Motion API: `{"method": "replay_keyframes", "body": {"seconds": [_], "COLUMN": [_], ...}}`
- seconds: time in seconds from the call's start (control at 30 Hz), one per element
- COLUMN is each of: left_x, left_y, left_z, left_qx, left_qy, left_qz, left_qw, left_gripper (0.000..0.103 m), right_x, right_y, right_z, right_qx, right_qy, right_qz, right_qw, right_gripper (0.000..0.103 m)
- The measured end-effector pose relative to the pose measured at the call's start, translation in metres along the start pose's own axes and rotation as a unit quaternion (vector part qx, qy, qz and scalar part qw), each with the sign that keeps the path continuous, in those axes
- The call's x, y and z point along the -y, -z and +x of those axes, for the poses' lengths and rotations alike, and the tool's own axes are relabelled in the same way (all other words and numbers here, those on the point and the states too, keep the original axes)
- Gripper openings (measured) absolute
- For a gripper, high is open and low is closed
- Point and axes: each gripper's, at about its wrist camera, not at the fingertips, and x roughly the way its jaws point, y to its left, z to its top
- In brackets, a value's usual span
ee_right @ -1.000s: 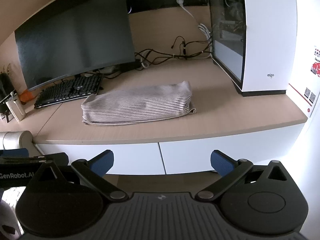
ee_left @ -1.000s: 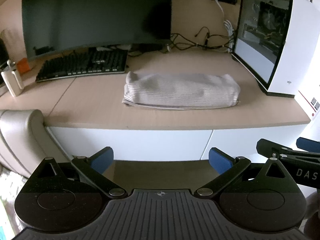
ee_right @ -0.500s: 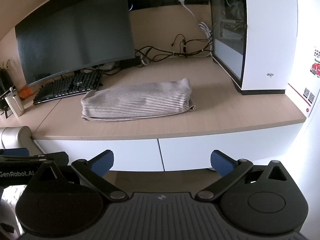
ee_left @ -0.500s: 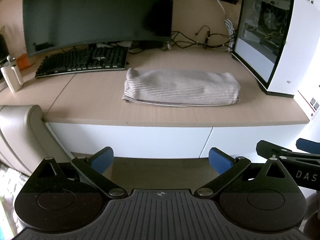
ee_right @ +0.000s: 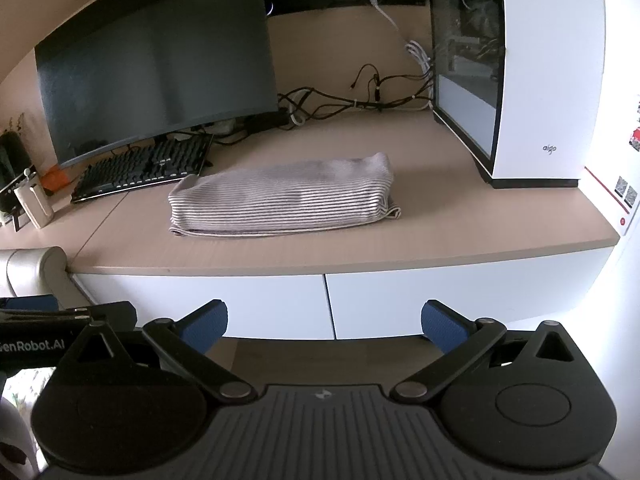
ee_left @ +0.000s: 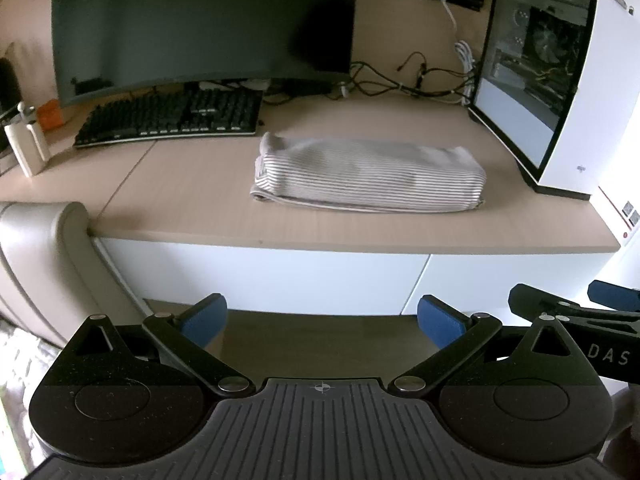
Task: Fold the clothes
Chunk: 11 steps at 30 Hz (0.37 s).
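Observation:
A grey-and-white striped garment (ee_left: 368, 176) lies folded into a long flat bundle on the wooden desk (ee_left: 192, 204); it also shows in the right wrist view (ee_right: 284, 200). My left gripper (ee_left: 322, 320) is open and empty, held below and in front of the desk edge, well short of the garment. My right gripper (ee_right: 324, 322) is open and empty too, at about the same distance. The right gripper's tip shows at the right edge of the left wrist view (ee_left: 576, 308).
A dark curved monitor (ee_left: 200, 24) and black keyboard (ee_left: 172, 120) stand at the back left. A white PC case (ee_left: 560, 80) stands at the right, cables (ee_left: 412, 80) behind. A grey chair back (ee_left: 36, 256) is at the left. White drawers (ee_right: 440, 300) sit under the desk.
Both grippers have risen a little, so the desk top and garment show from higher up. The garment has not moved and both grippers stay open.

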Motion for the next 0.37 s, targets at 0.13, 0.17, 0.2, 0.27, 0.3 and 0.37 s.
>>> {"method": "replay_keyframes", "body": {"seconds": [0.13, 0.17, 0.2, 0.27, 0.3, 0.37], "left_x": [0.002, 0.003, 0.003, 0.004, 0.004, 0.003], "left_y": [-0.003, -0.004, -0.005, -0.007, -0.009, -0.011], "left_z": [0.004, 0.005, 0.007, 0.011, 0.014, 0.019], "left_qx": [0.0, -0.002, -0.003, -0.006, -0.008, -0.013], "left_qy": [0.004, 0.005, 0.006, 0.007, 0.006, 0.007], "left_qz": [0.005, 0.007, 0.009, 0.011, 0.012, 0.01], "left_qw": [1.0, 1.0, 0.9999, 0.9999, 0.9999, 0.9998], "left_gripper": [0.103, 0.103, 0.103, 0.103, 0.103, 0.103], "right_x": [0.002, 0.003, 0.005, 0.009, 0.01, 0.015], "right_y": [-0.001, -0.002, -0.003, -0.005, -0.007, -0.011], "right_z": [0.004, 0.006, 0.009, 0.016, 0.02, 0.029], "right_qx": [-0.004, -0.006, -0.009, -0.013, -0.014, -0.014], "right_qy": [-0.001, -0.003, -0.003, 0.0, 0.003, 0.007], "right_qz": [0.003, 0.005, 0.006, 0.008, 0.009, 0.013], "right_qw": [1.0, 1.0, 1.0, 1.0, 1.0, 1.0], "right_gripper": [0.103, 0.103, 0.103, 0.103, 0.103, 0.103]}}
